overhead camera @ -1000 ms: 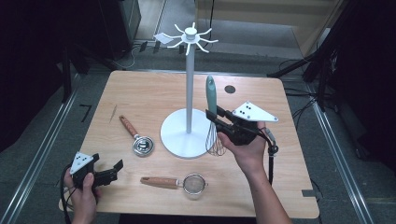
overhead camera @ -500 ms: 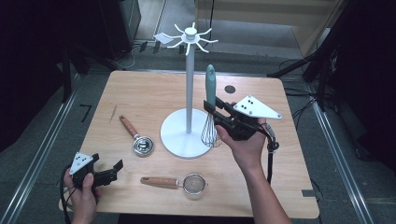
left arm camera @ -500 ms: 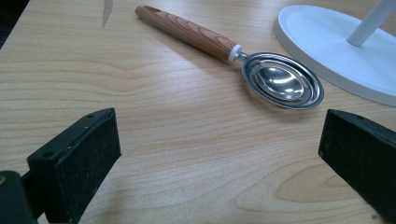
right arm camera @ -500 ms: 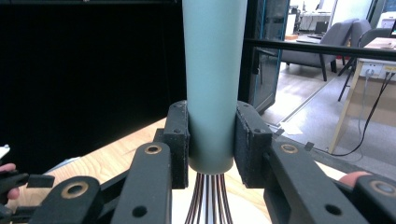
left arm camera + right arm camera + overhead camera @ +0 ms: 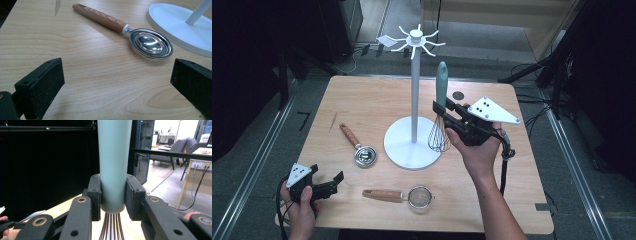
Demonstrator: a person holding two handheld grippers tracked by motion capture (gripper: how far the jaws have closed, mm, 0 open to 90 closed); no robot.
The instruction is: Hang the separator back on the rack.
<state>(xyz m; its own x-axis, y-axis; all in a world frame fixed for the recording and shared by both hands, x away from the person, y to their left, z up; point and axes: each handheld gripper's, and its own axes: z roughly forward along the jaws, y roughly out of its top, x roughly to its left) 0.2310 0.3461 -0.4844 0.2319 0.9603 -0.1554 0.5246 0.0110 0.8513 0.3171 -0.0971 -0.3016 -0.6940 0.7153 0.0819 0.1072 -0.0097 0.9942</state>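
Whisk, with a pale green handle and wire loops hanging down, is held upright above the table, just right of the white stand's pole; its handle is pinched near the lower end between the two black pads of the right gripper, as is seen closely in the right gripper view, where the handle rises between the pads and the wires fall below them; the wire end hangs over the edge of the stand's round base. The white stand is set at the middle of the table, its hooked crown at the top; a measuring spoon with a wooden handle lies left of the base, and a small strainer with a wooden handle lies nearer the front edge. The left gripper is held low at the table's front left corner, its jaws spread wide with nothing between them; in the left gripper view the spoon is seen well ahead of them.
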